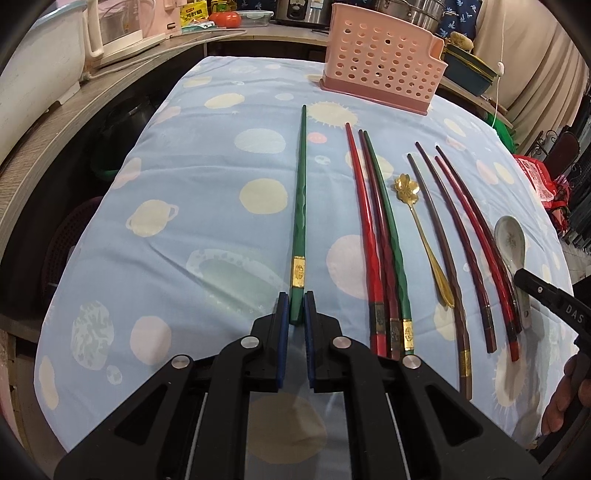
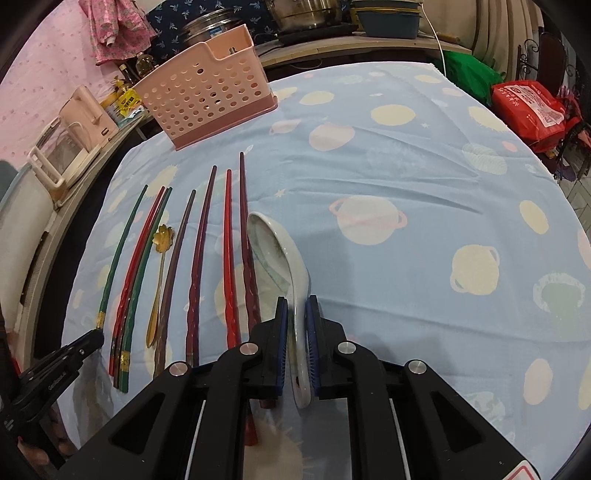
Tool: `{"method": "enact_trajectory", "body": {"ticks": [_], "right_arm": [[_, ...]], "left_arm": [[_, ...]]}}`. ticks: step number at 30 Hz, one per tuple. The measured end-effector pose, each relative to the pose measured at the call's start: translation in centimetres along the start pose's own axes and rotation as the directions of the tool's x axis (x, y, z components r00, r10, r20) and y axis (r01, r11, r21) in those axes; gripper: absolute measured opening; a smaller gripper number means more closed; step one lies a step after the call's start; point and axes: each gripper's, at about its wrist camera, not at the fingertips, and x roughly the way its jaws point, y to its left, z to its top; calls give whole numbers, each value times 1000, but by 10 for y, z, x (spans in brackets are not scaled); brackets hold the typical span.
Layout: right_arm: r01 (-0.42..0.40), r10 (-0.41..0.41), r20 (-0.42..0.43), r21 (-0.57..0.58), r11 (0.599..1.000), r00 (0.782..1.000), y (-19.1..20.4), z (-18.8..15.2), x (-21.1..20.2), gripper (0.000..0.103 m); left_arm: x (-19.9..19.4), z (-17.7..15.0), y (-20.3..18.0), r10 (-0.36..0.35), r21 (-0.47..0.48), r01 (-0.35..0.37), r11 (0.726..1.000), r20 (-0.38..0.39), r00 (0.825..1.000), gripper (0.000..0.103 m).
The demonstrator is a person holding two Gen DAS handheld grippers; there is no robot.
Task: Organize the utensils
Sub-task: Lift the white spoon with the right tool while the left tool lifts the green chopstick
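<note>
My left gripper is shut on the thick end of a green chopstick, which points away toward the pink perforated utensil holder. My right gripper is shut on the handle of a white ceramic spoon lying on the cloth. Several red, dark red and green chopsticks and a gold flower spoon lie side by side between the two grippers. The holder also shows in the right wrist view, and so do the chopsticks.
A blue planet-print cloth covers the table. A counter with appliances runs along the left and back. A red bag sits beyond the table's right edge. Pots stand behind the holder.
</note>
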Motion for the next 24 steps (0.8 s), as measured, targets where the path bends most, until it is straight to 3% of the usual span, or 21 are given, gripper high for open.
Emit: {"method": "enact_trajectory", "body": {"ticks": [13,24], "right_arm": [[-22,22,-14,-1,1000,1000,-5,-18,-8,10],[-25,26,37,-14,1000,999,-4,-16,-29,7]], "left_arm": [[-4,-8,-3,17,8,-17,1000,12,1000,8],[-11,-9,5,-26,-30,27,999,13,1000,7]]}}
